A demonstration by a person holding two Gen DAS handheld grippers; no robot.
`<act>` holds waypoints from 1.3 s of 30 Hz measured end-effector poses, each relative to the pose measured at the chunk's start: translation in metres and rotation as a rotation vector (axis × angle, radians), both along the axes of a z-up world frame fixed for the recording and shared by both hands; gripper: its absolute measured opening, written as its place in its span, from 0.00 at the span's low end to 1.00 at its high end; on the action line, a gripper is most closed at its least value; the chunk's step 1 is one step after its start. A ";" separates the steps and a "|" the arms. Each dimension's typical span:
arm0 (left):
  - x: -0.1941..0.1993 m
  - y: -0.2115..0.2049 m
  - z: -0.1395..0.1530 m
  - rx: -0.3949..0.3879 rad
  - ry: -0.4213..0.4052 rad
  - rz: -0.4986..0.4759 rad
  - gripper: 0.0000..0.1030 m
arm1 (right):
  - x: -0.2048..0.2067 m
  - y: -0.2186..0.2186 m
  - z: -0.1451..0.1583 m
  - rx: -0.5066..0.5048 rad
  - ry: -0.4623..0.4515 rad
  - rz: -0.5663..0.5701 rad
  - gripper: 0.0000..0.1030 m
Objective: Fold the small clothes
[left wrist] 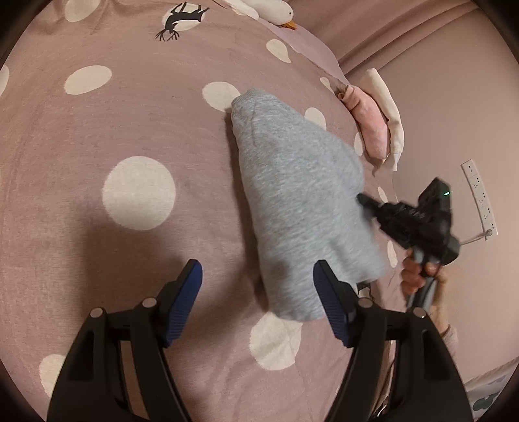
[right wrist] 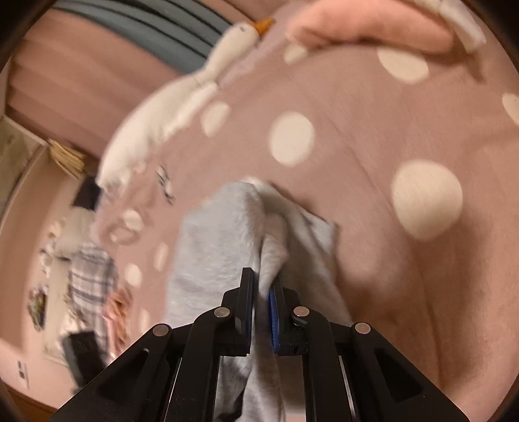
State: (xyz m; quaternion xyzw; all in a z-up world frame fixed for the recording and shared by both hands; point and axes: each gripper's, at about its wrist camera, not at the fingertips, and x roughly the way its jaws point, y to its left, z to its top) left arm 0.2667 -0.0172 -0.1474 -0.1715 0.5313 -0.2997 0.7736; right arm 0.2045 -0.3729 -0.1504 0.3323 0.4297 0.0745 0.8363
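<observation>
- The work surface is a bed (left wrist: 81,181) covered in a dusty-pink sheet with large cream dots; pink walls stand behind it.
- Nearest in the left wrist view, the left gripper (left wrist: 258,269) hangs above the sheet with its blue-padded fingers spread wide and nothing between them; the right finger sits just in front of the garment's near edge.
- The grey sweatshirt-knit garment (left wrist: 292,201) lies lengthwise on the bed, ribbed hem at the far end, already doubled into a long narrow shape.
- The right gripper (right wrist: 261,285) has its jaws nearly together, pinching a bunched fold of the grey fabric at the garment's right side; judging by the raised cloth, it is carrying that edge across for a fold, while the left waits free to pin or smooth.
- Both views are motion-blurred, so the exact fold line cannot be made out.
- Beyond the garment, near the bed's right edge, a folded pink garment (left wrist: 373,130) and a cream one (left wrist: 389,107) lie side by side, probably done.
- Farthest away, a plush goose (left wrist: 272,9) rests at the head, well apart and out of the way.
- A white power strip (left wrist: 480,198) is on the wall.
</observation>
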 end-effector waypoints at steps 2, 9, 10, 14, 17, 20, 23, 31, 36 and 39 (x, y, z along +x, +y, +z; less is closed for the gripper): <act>0.001 -0.003 0.003 -0.004 -0.006 0.002 0.69 | 0.001 -0.002 -0.011 0.001 0.027 -0.012 0.10; -0.004 -0.023 0.025 -0.024 -0.072 -0.040 0.69 | -0.016 0.015 0.027 -0.180 -0.070 -0.026 0.11; -0.004 -0.027 0.027 -0.024 -0.080 -0.046 0.69 | -0.023 0.020 0.036 -0.176 -0.111 0.001 0.11; -0.005 -0.046 0.032 -0.029 -0.102 -0.074 0.69 | -0.038 0.041 0.046 -0.142 -0.154 0.126 0.11; -0.006 -0.059 0.028 -0.042 -0.100 -0.098 0.69 | -0.046 0.056 0.037 -0.137 -0.135 0.198 0.11; -0.004 -0.076 0.015 -0.013 -0.090 -0.129 0.69 | -0.050 0.065 0.020 -0.179 -0.094 0.230 0.11; 0.003 -0.087 -0.005 0.010 -0.044 -0.131 0.69 | -0.043 0.069 0.000 -0.223 -0.015 0.218 0.11; -0.005 -0.098 0.002 0.092 -0.093 -0.134 0.74 | -0.042 0.063 -0.006 -0.180 -0.012 0.194 0.12; -0.011 -0.094 0.001 0.104 -0.097 -0.122 0.74 | -0.044 0.063 -0.008 -0.183 -0.001 0.189 0.12; -0.012 -0.097 0.002 0.120 -0.106 -0.123 0.74 | -0.044 0.062 -0.010 -0.188 0.005 0.186 0.12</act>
